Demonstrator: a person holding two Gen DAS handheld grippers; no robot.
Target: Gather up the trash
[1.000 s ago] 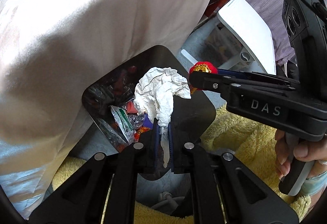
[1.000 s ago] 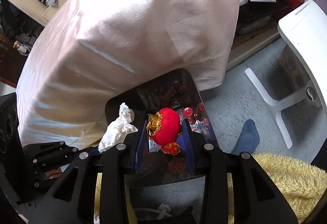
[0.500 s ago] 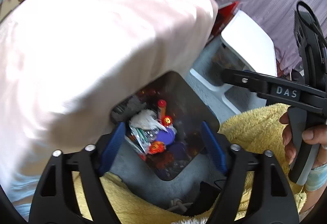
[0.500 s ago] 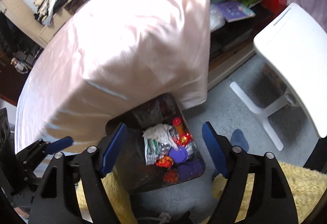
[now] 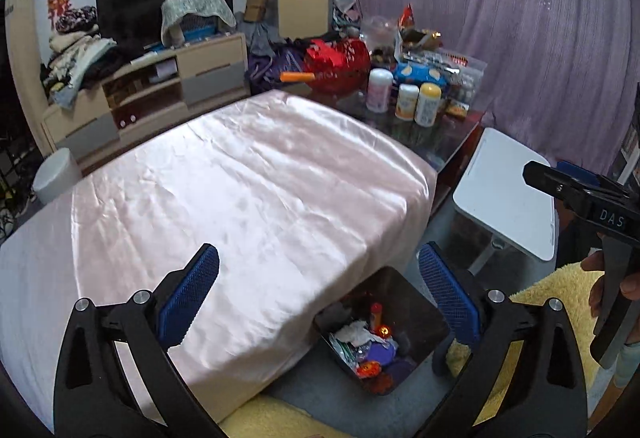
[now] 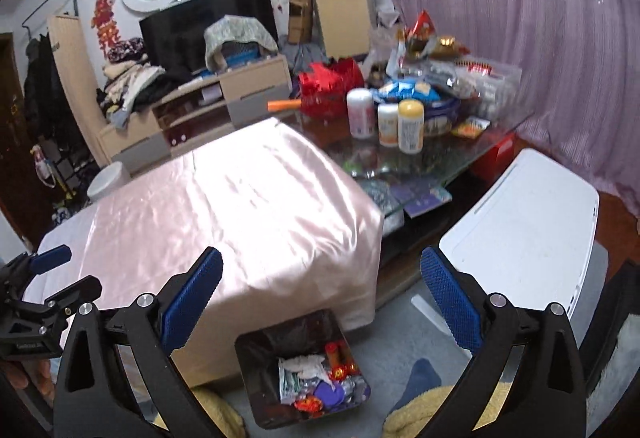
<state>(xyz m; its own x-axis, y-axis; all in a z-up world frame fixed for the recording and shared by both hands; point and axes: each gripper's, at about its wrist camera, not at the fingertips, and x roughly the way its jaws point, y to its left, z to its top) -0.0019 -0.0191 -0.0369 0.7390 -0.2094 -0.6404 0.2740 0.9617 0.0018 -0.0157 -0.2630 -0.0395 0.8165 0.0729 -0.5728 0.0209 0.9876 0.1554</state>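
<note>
A black trash bin [image 5: 424, 302] [image 6: 256, 350] stands on the floor by the corner of a table under a pink cloth [image 5: 248, 198] [image 6: 224, 206]. In it lie a crumpled white tissue [image 5: 354, 332] [image 6: 306, 362], a red ornament [image 5: 376, 312] [image 6: 334, 352] and several wrappers. My left gripper [image 5: 320, 294] is open and empty, high above the bin. My right gripper [image 6: 322, 298] is open and empty too, above the bin. The right gripper also shows at the right edge of the left wrist view [image 5: 576, 194].
A white folding table [image 6: 528, 238] [image 5: 508, 198] stands right of the bin. A glass table [image 6: 420, 154] behind holds bottles, snack bags and boxes. A yellow fluffy blanket [image 5: 560, 294] lies near me. A TV stand [image 6: 200, 106] is at the back.
Both grippers opened, dropping the tissue and the red ornament into the bin, then rose well above it so the whole room shows.
</note>
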